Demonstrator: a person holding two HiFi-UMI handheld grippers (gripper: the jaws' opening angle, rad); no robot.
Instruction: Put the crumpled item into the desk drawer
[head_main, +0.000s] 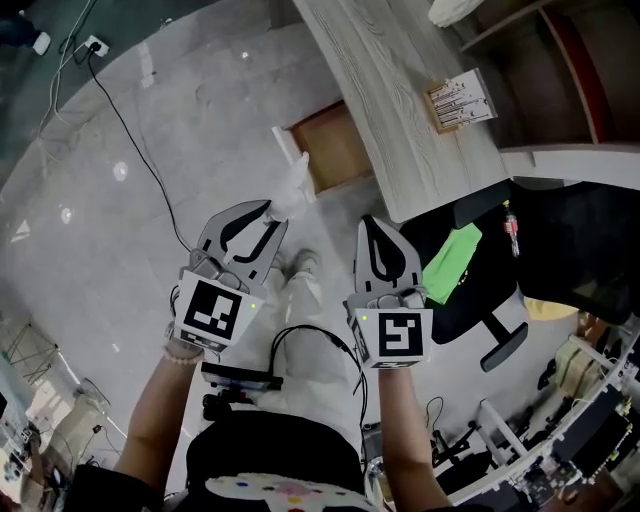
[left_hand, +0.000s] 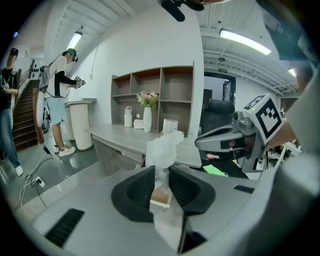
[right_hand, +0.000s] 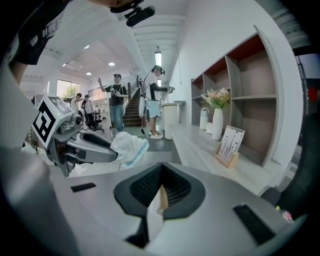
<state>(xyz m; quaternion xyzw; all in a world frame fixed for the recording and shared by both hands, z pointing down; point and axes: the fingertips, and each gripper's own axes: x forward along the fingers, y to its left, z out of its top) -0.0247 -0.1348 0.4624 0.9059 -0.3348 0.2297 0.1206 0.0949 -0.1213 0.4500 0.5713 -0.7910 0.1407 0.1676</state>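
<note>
With the left gripper's (left_hand: 161, 186) jaws pinching only its tail and the right gripper's (right_hand: 160, 189) jaws clenched empty, the crumpled white item (left_hand: 163, 149) could slip out short of the open drawer (head_main: 330, 148).

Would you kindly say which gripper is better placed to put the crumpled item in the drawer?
The left gripper: it holds the item near the open drawer; the right gripper is shut, empty.
</note>
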